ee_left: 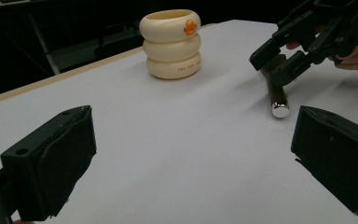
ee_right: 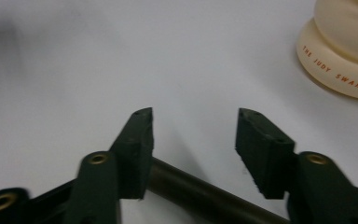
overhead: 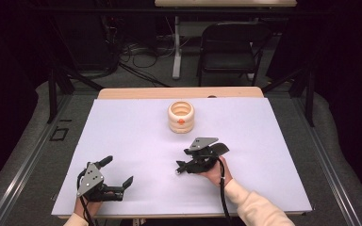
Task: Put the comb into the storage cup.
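Observation:
A dark metal rod (ee_left: pixel 276 91) with a shiny end lies on the white sheet (overhead: pixel 136 141). My right gripper (overhead: pixel 181 165) straddles it near the table's middle. In the right gripper view the rod (ee_right: pixel 200 193) runs slantwise between the jaws, and a gap remains, so my right gripper (ee_right: pixel 193 123) is open. A cream ringed cup (overhead: pixel 181 117) with an orange spot stands upright farther back; it appears as the cup (ee_left: pixel 171 44) and the cup (ee_right: pixel 342 51) in the gripper views. My left gripper (overhead: pixel 119 172) rests at the front left, jaws wide apart and empty.
The wooden table edge (overhead: pixel 179 92) lies behind the sheet. A black folding chair (overhead: pixel 228 44) and floor cables (overhead: pixel 141 56) stand beyond it. Bare sheet spreads left of the cup and between the two grippers.

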`<action>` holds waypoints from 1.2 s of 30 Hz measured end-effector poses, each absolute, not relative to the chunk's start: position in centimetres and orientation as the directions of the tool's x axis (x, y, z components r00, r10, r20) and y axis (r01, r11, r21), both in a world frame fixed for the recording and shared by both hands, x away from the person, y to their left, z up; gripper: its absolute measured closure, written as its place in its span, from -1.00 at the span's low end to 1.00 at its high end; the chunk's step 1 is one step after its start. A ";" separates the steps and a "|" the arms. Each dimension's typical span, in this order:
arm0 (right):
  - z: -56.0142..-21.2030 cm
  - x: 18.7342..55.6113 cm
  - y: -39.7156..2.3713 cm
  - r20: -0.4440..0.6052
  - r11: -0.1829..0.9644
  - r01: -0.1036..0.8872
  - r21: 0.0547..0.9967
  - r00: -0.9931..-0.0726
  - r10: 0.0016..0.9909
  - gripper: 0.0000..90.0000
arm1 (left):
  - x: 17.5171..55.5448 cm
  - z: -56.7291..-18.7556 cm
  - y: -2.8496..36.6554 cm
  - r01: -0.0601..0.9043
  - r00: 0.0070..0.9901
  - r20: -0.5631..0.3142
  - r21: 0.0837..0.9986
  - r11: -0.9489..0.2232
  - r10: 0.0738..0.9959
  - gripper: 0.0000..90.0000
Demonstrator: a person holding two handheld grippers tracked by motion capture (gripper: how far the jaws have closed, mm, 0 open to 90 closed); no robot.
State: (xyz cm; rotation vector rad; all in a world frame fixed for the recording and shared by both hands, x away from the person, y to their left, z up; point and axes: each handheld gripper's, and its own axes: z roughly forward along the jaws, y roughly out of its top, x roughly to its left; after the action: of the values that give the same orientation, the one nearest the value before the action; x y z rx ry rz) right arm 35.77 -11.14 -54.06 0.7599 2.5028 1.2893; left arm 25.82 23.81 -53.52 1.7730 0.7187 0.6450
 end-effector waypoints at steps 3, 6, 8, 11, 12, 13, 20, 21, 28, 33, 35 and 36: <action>-54.1 35.8 -11.0 0.030 0.488 0.341 0.804 -0.842 0.539 0.40 | 25.8 -53.5 23.8 0.161 0.672 0.081 0.954 -0.252 0.736 -1.00; -54.2 35.7 -10.8 0.015 0.507 0.333 0.795 -0.847 0.532 0.76 | 25.8 -53.5 23.8 0.160 0.674 0.084 0.953 -0.256 0.734 -1.00; -54.2 35.7 -10.7 0.008 0.513 0.335 0.790 -0.843 0.538 0.98 | 25.8 -53.5 23.8 0.161 0.674 0.084 0.953 -0.256 0.734 -1.00; -54.2 35.7 -10.7 0.008 0.517 0.340 0.786 -0.841 0.541 1.00 | 25.8 -53.5 23.8 0.161 0.674 0.083 0.953 -0.255 0.734 -1.00; -54.1 35.7 -10.7 0.004 0.525 0.337 0.781 -0.844 0.537 1.00 | 25.8 -53.5 23.8 0.161 0.674 0.083 0.953 -0.256 0.734 -1.00; -54.2 35.6 -10.6 0.001 0.527 0.336 0.781 -0.845 0.535 1.00 | 25.8 -53.5 23.8 0.162 0.674 0.082 0.953 -0.256 0.734 -1.00; -54.4 35.5 -10.2 0.005 0.565 0.337 0.753 -0.862 0.507 1.00 | 25.9 -53.5 23.8 0.166 0.676 0.083 0.951 -0.261 0.732 -0.99; -54.4 35.5 -10.2 0.005 0.565 0.337 0.753 -0.862 0.507 1.00 | 25.9 -53.5 23.8 0.166 0.677 0.083 0.951 -0.261 0.731 -0.99; -54.7 35.3 -10.0 0.012 0.600 0.352 0.719 -0.868 0.496 1.00 | 25.8 -53.5 23.8 0.166 0.679 0.080 0.951 -0.260 0.730 -0.99; -54.7 34.9 -10.1 0.013 0.612 0.349 0.710 -0.875 0.484 1.00 | 25.8 -53.5 23.9 0.165 0.679 0.081 0.952 -0.259 0.730 -0.99; -54.7 34.7 -10.1 0.018 0.614 0.353 0.706 -0.876 0.482 1.00 | 25.8 -53.5 23.9 0.165 0.679 0.080 0.952 -0.259 0.729 -0.99; -54.7 34.5 -10.2 0.021 0.616 0.356 0.703 -0.875 0.483 1.00 | 25.8 -53.5 23.9 0.166 0.679 0.080 0.952 -0.259 0.730 -0.99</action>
State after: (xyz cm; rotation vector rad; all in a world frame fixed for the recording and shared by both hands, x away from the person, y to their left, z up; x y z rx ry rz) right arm 34.54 -10.18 -54.73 0.6994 2.6674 1.1043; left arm 25.81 23.86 -53.51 1.7842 0.7151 0.6348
